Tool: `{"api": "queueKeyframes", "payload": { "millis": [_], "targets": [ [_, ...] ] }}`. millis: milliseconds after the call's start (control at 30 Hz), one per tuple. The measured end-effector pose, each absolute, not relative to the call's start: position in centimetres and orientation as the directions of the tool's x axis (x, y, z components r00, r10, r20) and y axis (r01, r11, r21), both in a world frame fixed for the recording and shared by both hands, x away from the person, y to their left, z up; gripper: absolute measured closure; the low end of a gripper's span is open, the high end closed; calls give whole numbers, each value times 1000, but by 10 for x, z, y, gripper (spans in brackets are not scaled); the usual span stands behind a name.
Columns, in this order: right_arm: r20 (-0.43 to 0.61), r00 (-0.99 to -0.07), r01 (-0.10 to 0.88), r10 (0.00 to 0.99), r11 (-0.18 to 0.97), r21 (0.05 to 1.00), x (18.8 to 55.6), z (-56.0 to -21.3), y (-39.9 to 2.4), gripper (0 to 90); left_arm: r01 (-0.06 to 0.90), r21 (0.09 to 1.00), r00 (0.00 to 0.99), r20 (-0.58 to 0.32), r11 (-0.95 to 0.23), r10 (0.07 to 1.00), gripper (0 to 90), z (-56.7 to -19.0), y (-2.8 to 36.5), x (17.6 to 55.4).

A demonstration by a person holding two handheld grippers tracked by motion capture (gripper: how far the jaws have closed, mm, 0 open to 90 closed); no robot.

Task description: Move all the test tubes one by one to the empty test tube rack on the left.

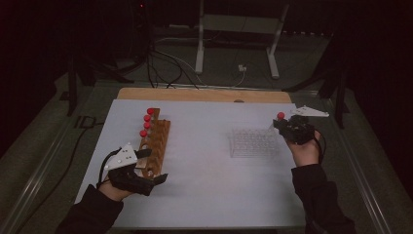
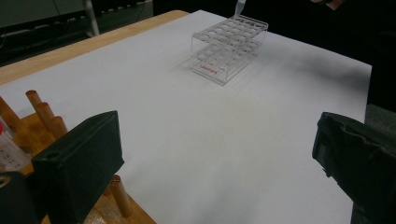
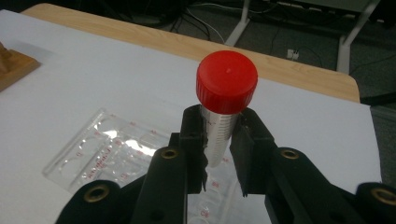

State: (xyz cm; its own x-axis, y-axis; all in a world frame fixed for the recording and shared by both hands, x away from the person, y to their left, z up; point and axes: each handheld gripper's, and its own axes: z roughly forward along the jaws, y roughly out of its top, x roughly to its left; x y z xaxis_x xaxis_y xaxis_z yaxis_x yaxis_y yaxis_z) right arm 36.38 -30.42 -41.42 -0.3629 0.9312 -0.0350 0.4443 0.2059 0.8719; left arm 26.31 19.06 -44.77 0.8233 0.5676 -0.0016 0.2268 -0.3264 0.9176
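My right gripper (image 3: 218,140) is shut on a clear tube with a red cap (image 3: 227,81), held upright just below the cap. In the high view that tube (image 1: 280,116) hangs above the right end of a clear plastic rack (image 1: 254,142). The same rack (image 3: 112,154) lies below the jaws in the right gripper view. A wooden rack (image 1: 156,141) on the left holds several red-capped tubes (image 1: 146,118). My left gripper (image 1: 151,166) stands open beside the near end of the wooden rack, nothing between its jaws. Its view looks across the sheet to the clear rack (image 2: 229,46).
A white sheet (image 1: 204,170) covers the wooden table (image 1: 195,94). Wooden pegs (image 2: 44,112) of the rack stand at the left of the left gripper view. Beyond the table are white stand legs (image 1: 272,48) and cables on the floor.
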Motion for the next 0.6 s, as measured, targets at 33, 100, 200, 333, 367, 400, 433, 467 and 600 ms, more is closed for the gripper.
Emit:
{"api": "queueKeyframes", "payload": {
  "millis": [33, 100, 200, 333, 367, 400, 433, 467, 600],
  "targets": [
    [-38, -365, 442, 930, 209, 872, 363, -413, -303, 752, 226, 918, 824, -1, -327, 566, 25, -447, 191, 263],
    [-37, -373, 436, 927, 210, 875, 363, -410, -301, 752, 224, 918, 824, 1, -326, 567, 25, -447, 191, 263],
    [-40, -386, 426, 921, 216, 879, 362, -406, -296, 752, 223, 919, 825, 1, -326, 566, 25, -447, 191, 262],
    [-41, -416, 416, 909, 230, 880, 361, -402, -288, 752, 224, 918, 827, -1, -328, 562, 25, -447, 190, 262],
    [-42, -422, 415, 906, 234, 879, 360, -401, -285, 752, 224, 917, 827, 0, -329, 563, 25, -447, 190, 262],
    [-43, -430, 412, 902, 238, 879, 360, -401, -282, 752, 225, 917, 828, -2, -329, 561, 25, -447, 190, 262],
    [-46, -436, 409, 899, 243, 880, 360, -400, -280, 752, 225, 917, 828, -1, -330, 561, 25, -447, 190, 262],
    [-44, -443, 406, 896, 244, 881, 359, -400, -277, 752, 224, 917, 827, 0, -330, 562, 25, -446, 190, 262],
    [-47, -475, 398, 879, 262, 879, 358, -397, -266, 752, 223, 917, 831, -1, -331, 557, 25, -446, 189, 261]
  ]
}}
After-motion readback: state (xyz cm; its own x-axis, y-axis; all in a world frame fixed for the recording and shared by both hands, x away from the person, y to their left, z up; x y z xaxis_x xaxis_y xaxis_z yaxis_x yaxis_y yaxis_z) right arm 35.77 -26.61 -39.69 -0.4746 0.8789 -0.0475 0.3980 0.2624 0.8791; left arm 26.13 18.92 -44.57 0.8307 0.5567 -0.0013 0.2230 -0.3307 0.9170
